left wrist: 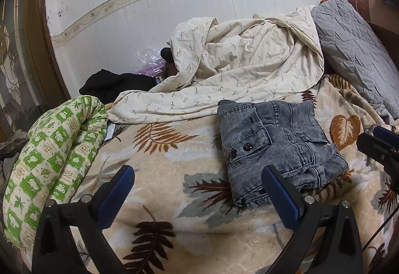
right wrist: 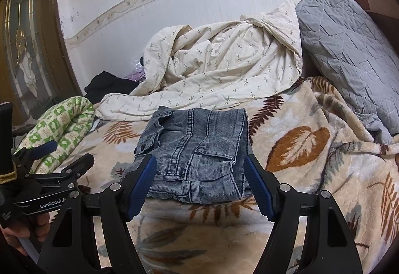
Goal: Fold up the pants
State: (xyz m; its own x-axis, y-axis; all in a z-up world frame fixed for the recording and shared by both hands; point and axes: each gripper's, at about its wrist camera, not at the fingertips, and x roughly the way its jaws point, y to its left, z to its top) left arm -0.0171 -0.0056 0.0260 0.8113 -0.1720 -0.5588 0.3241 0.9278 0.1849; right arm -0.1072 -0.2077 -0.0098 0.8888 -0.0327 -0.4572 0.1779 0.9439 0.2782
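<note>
Across the leaf-patterned blanket (right wrist: 311, 174) that covers the bed, everything else sits pushed back from the pants so I have a flat patch to work on: the cream duvet (right wrist: 224, 67) is heaped just behind the pants, the grey quilted pillow (right wrist: 349, 54) leans well off to their right, and the green-checked rolled quilt (left wrist: 57, 149) lies well to their left at the bed's edge. My pants (right wrist: 197, 152), faded grey-blue denim, lie on the blanket as a compact squarish bundle with a buttoned pocket flap on top, so I judge the folding is done or nearly so. My right gripper (right wrist: 199, 186) hangs just in front of the pants with its jaws wide apart and nothing between the blue pads, framing the bundle's near edge without pressing it, I think, though the fisheye makes contact hard to rule out. My left gripper (left wrist: 197, 196) is likewise spread wide and empty, just left of the pants. On its body, seen from the right wrist, I read "GenRobot.A", the rest hidden.
</note>
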